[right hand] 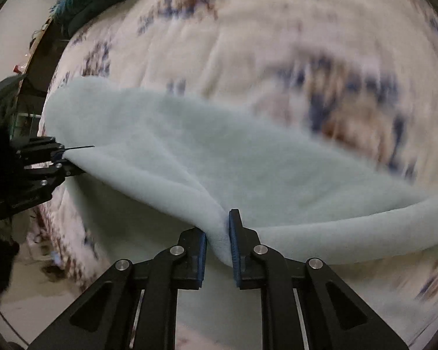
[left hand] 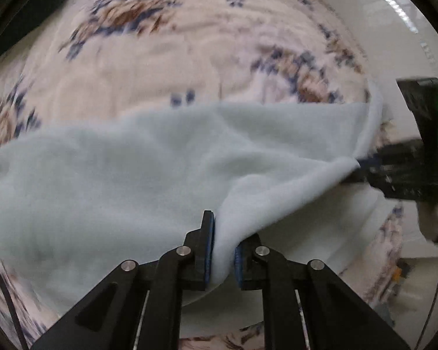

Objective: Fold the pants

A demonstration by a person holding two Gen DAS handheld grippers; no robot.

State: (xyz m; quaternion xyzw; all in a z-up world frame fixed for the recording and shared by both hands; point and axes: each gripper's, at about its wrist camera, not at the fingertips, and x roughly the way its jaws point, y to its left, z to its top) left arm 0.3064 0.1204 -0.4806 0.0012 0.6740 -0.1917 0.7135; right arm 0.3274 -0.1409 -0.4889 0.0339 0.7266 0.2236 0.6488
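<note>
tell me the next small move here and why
Probably carry both held corners forward across the bed and lay them down. The left gripper and right gripper each pinch the pale blue pants, lifted over the floral bedspread, with the far part resting on it.

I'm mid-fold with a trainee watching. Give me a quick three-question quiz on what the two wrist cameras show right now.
1. True or false: the left hand-held gripper is clamped on the pale blue pants.
2. Multiple choice: the pants lie over A) a bare wooden table, B) a floral bedspread, C) a tiled counter.
3. Short answer: what does the right hand-held gripper hold between its fingers?

Key:
1. True; fabric is pinched between its blue-padded fingers.
2. B.
3. A fold of the same pale blue pants, with the cloth stretched between the two grippers.
</note>
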